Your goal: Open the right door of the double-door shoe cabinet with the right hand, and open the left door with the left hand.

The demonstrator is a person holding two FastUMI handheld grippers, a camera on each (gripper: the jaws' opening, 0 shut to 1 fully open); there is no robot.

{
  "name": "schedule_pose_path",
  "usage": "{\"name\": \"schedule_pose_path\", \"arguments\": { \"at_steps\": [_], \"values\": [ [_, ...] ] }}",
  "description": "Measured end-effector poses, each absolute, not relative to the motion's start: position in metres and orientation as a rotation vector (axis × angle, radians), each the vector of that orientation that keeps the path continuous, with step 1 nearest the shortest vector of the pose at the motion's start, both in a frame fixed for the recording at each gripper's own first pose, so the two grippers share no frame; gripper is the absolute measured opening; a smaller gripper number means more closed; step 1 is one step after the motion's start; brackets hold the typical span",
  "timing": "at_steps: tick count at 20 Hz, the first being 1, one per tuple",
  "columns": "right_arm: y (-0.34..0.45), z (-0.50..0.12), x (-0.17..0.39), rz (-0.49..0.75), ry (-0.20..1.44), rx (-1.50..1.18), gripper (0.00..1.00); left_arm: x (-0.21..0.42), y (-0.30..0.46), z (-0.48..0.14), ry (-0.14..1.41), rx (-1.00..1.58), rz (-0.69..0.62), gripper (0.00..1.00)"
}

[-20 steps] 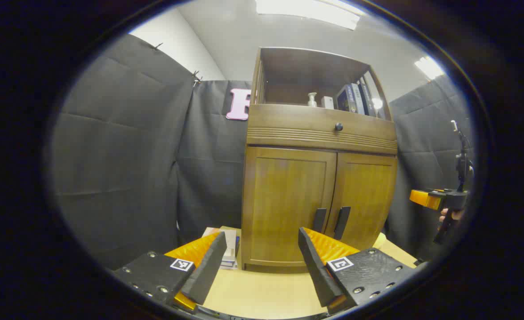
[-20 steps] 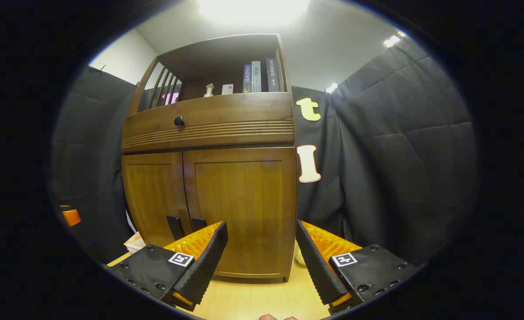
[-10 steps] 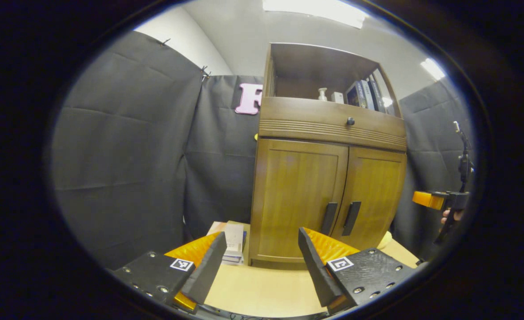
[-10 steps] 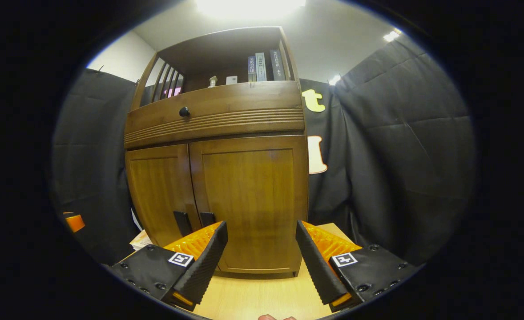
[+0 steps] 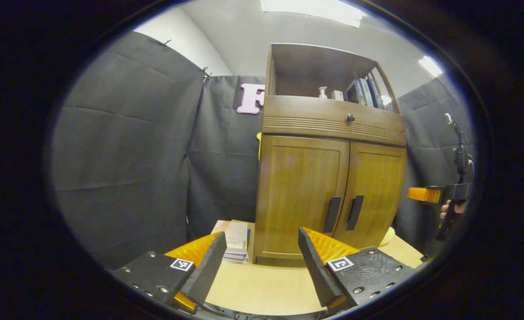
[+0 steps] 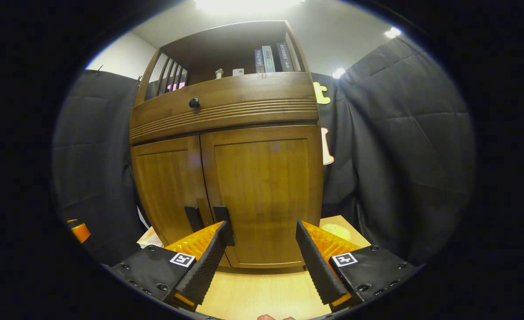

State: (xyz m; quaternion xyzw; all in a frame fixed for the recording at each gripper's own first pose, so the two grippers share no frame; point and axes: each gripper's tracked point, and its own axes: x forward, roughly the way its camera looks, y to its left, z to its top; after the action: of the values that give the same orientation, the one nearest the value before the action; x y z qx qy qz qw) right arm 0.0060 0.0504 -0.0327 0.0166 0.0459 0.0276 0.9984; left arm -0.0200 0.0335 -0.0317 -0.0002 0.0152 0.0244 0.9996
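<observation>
Ahead of the right gripper (image 6: 260, 260), fingers spread wide and empty, the brown wooden cabinet's right door (image 6: 264, 195) stands closed, its dark bar handle (image 6: 221, 214) just above the left fingertip, probably for hooking; the left gripper (image 5: 260, 266) waits equally open, holding nothing.

One brown wooden shoe cabinet (image 5: 328, 178) has two closed wooden doors (image 5: 300, 195), two dark bar handles (image 5: 332, 214), one round black knob (image 5: 350, 118) and three upright books (image 6: 269, 58).

We are looking at black cloth walls (image 5: 124, 146) hanging on every side, a white wall (image 5: 186, 42) showing above them (top left), and ceiling lights (image 5: 311, 10) glowing on a pale ceiling (image 5: 244, 40). A light wooden table (image 6: 253, 295) is lying below.
</observation>
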Motion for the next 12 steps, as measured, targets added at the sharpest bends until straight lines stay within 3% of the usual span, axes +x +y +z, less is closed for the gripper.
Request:
{"name": "schedule_pose_path", "arguments": {
  "at_steps": [12],
  "values": [
    [0.112,-0.025,0.061,0.132,0.058,0.043,0.92,-0.048,0.041,-0.063,0.099,-0.026,0.094,0.91]
  ]
}}
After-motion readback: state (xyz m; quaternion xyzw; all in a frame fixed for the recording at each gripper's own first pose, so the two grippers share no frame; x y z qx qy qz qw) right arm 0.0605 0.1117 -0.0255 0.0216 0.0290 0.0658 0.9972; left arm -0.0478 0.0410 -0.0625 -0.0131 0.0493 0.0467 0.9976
